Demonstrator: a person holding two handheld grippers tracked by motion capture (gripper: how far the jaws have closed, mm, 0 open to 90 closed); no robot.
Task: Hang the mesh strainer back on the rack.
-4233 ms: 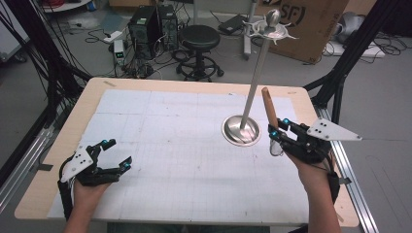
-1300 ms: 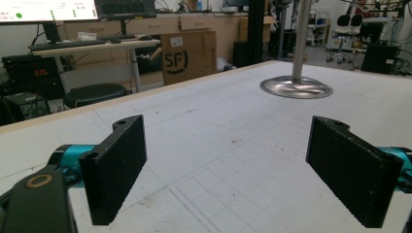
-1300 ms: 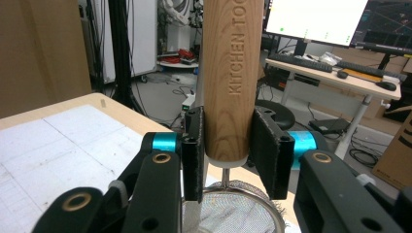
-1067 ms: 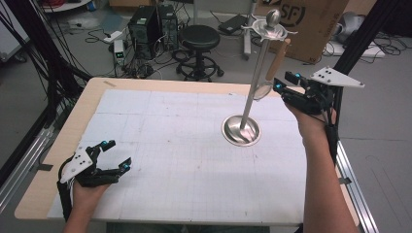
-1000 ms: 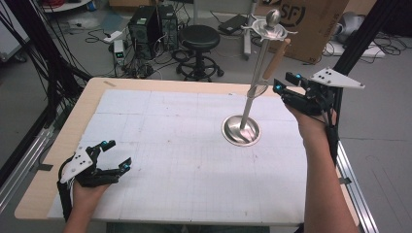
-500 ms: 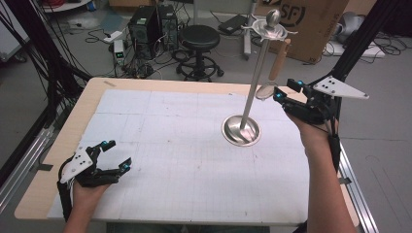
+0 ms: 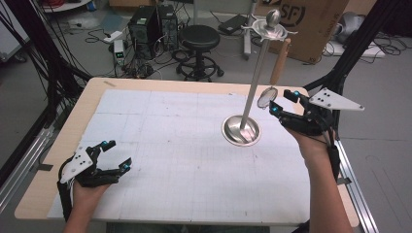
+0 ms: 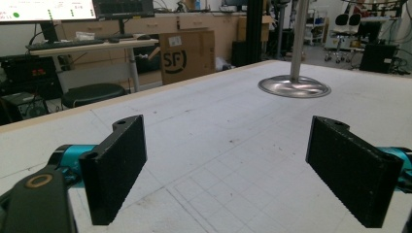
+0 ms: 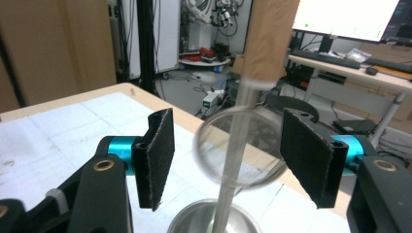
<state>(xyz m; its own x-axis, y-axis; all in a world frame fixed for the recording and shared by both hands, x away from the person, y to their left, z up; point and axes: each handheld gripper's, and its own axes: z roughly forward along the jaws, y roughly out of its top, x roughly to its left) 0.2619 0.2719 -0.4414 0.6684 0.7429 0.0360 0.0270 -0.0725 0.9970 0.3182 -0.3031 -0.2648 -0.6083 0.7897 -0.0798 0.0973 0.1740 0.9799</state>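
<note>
The right gripper (image 7: pixel 284 102) is raised above the table's right edge, its 2 jaws spread wide with nothing between the pads. Just beyond them hangs a small strainer (image 7: pixel 267 97), its round mesh ring level with the jaw tips and apart from both pads; in the right gripper view the strainer (image 9: pixel 238 145) appears blurred in the gap between the jaws. Its wooden handle (image 7: pixel 280 60) runs upward to the hooked top of a metal stand (image 7: pixel 257 80), where it hangs beside the stand's pole. The stand's round base (image 7: pixel 241 130) sits on the white gridded mat (image 7: pixel 170 145), right of centre.

The left gripper (image 7: pixel 119 155) rests low near the table's front left corner, held in the person's hand, its 2 jaws also wide apart and holding nothing. In the left gripper view, only bare mat lies between the pads, with the stand base (image 8: pixel 294 86) well beyond.
</note>
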